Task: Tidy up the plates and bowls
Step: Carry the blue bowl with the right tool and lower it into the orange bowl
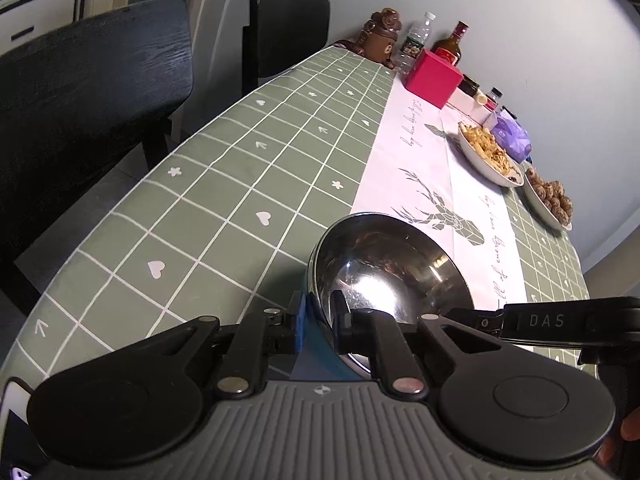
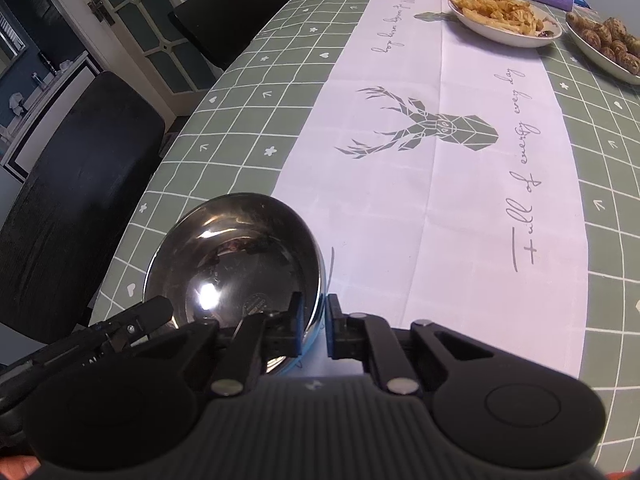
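Observation:
A shiny steel bowl [image 1: 384, 264] [image 2: 240, 256] with a pale blue outside sits near the table's front edge, on the border between the green check cloth and the white deer runner. My left gripper [image 1: 320, 320] is shut on the bowl's near-left rim, one finger inside and one outside. My right gripper [image 2: 314, 328] is shut on its near-right rim in the same way. Each gripper also shows in the other's view: right gripper [image 1: 464, 314], left gripper [image 2: 160, 308]. Further back stand a white plate of fries [image 1: 488, 156] [image 2: 504, 20] and a plate of brown balls [image 1: 552, 200] [image 2: 608, 44].
Two black chairs [image 1: 80, 100] [image 2: 72, 200] stand along the table's left side. At the far end by the wall are a red box [image 1: 432, 76], bottles [image 1: 416, 40], a brown jar [image 1: 380, 36] and a purple bag [image 1: 512, 136]. The table edge [image 1: 100, 216] curves close on the left.

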Demonstrator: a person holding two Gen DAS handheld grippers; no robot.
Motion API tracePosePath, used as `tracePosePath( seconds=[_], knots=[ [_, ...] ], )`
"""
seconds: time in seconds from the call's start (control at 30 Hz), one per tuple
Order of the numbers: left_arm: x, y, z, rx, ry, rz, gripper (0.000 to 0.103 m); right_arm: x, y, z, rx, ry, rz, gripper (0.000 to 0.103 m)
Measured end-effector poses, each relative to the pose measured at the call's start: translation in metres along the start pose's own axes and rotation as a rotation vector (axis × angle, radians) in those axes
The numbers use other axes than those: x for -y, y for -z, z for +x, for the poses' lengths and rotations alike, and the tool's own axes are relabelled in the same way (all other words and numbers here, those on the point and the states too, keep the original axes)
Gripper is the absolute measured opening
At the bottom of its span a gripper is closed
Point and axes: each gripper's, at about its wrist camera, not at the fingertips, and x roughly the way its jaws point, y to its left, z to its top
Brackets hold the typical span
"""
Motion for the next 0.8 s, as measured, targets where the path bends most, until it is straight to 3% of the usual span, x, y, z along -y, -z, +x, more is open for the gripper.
tracePosePath(
  seconds=[0.27,0.43,0.57,0.8],
  knots=[
    [0.02,0.001,-0.03,-0.021,0.036,0.028,0.014,0.011,0.005,-0.045,0.016,-0.019,0.03,0.007],
    [0.045,0.011,-0.054,-0.037,0.066,0.037,0.014,0.018,0.02,-0.087,0.04,0.014,0.006,0.008],
    [0.071,0.022,-0.08,-0.028,0.108,0.069,0.014,0.037,0.034,-0.122,0.045,0.017,0.023,0.008],
    [0.126,0.041,-0.103,-0.105,0.204,0.154,0.015,0.08,0.067,-0.185,0.072,0.064,0.021,0.008]
  ],
)
